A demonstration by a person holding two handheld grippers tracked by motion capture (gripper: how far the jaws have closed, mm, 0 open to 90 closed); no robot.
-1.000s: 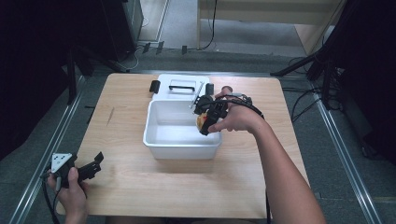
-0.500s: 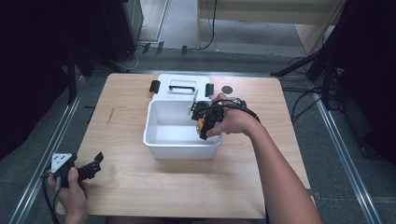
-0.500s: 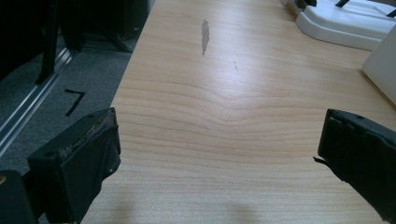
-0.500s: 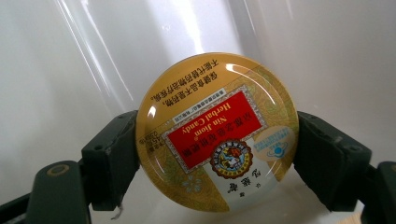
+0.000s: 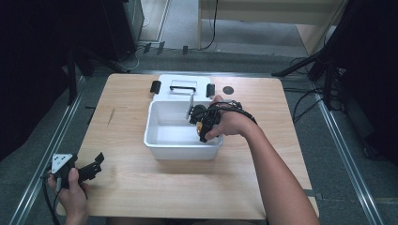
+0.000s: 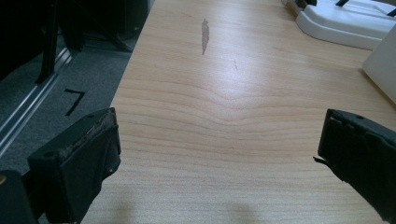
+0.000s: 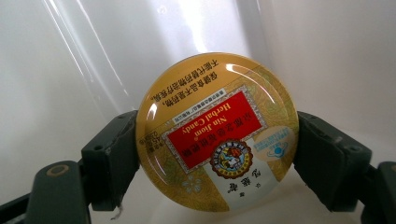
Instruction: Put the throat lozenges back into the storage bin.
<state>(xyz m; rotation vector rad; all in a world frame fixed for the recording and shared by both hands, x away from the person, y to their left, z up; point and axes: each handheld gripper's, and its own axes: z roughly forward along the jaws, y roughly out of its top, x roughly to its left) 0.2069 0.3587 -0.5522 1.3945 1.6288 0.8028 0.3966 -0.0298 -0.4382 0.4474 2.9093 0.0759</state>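
Note:
My right gripper point(image 7: 217, 156) is shut on a round gold candy tin point(image 7: 217, 140) with a red label, its two pads pressing the tin's opposite edges. In the high view this gripper point(image 5: 202, 127) dips inside the white plastic bin point(image 5: 162, 140) near its right wall, and a bit of the yellow tin point(image 5: 200, 125) shows between the jaws. My left gripper point(image 5: 94, 166) rests at the table's front left corner, held in a hand. Its jaws stand wide apart in the left gripper view point(image 6: 219, 154), with only bare wood between them.
The bin's white lid point(image 5: 180, 86) with black clips lies flat behind the bin, next to a small dark round spot point(image 5: 228, 89) on the wood. A grey scuff point(image 6: 204, 30) marks the tabletop. The table's left edge point(image 6: 123, 84) drops to a floor with rails.
My right gripper has sunk lower into the bin with the tin, shifting slightly toward the front. The left gripper has kept still.

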